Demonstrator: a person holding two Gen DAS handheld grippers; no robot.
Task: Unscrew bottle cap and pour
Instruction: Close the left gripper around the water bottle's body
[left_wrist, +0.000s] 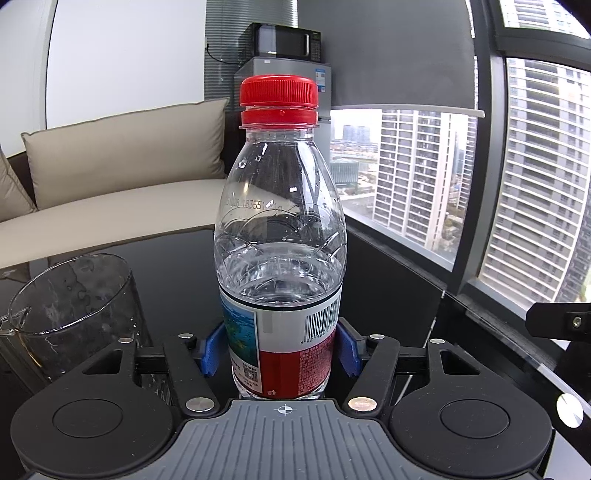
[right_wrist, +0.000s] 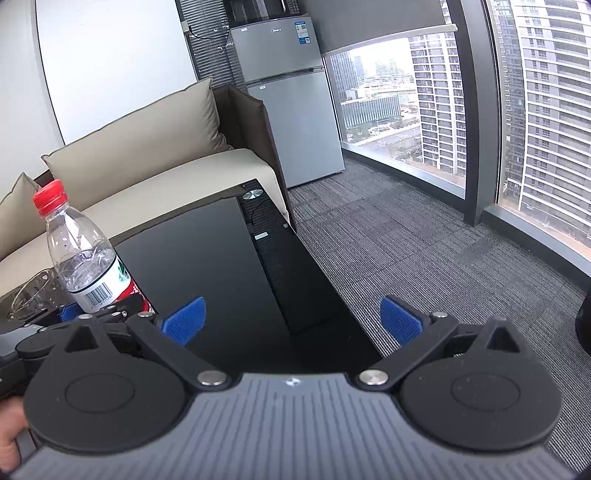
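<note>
A clear plastic water bottle (left_wrist: 280, 236) with a red cap (left_wrist: 279, 92) stands upright on the black glass table (left_wrist: 177, 251), about half full. My left gripper (left_wrist: 281, 349) is shut on the bottle's labelled lower body, blue pads on both sides. A clear glass cup (left_wrist: 74, 302) stands just left of the bottle. In the right wrist view the bottle (right_wrist: 83, 258) and cap (right_wrist: 50, 197) are at the far left, with the cup (right_wrist: 31, 291) behind. My right gripper (right_wrist: 291, 319) is open and empty over the table's right edge, to the right of the bottle.
A beige sofa with cushions (right_wrist: 155, 155) runs behind the table. A grey fridge (right_wrist: 291, 110) with a microwave (left_wrist: 284, 40) on top stands at the back. Grey carpet (right_wrist: 424, 258) and tall windows lie to the right. A small metal disc (right_wrist: 252, 194) sits at the table's far corner.
</note>
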